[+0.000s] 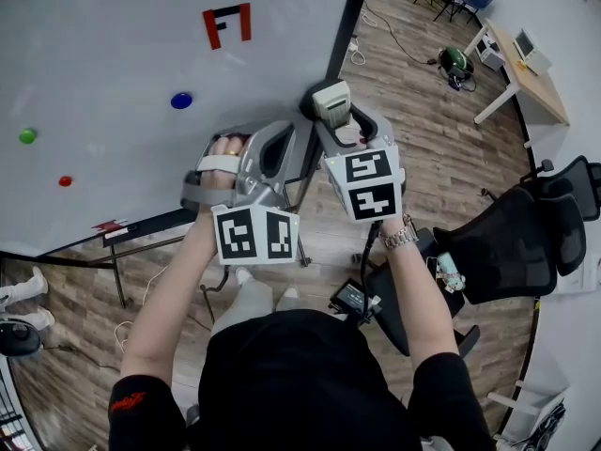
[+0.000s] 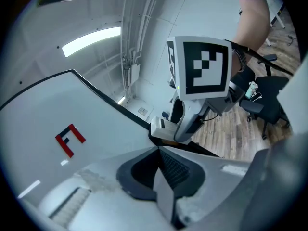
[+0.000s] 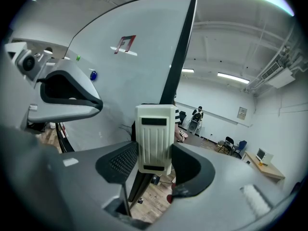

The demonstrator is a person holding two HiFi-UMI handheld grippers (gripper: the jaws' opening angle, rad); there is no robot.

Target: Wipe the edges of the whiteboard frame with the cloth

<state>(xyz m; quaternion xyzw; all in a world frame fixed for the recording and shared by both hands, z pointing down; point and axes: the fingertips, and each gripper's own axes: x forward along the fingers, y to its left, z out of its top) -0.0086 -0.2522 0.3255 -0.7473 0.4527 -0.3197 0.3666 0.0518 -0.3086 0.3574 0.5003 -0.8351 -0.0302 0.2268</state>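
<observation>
A: Two grippers up, side by side. Head view: left gripper (image 1: 286,137) and right gripper (image 1: 333,116) sit just in front of the black frame (image 1: 346,26) on the whiteboard's (image 1: 122,73) right edge.
B: Left gripper view?
A: I read its jaws pressed together with nothing between them. Red mark (image 2: 70,139) on the board beyond.
B: Right gripper view?
A: Jaws clamped on a ribbed cream block (image 3: 155,138). The frame runs up right behind it.

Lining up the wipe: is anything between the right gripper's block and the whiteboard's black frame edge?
Nothing visible. The cream block in the right gripper sits right by the frame edge; the left gripper, shut, is off to its left.
</observation>
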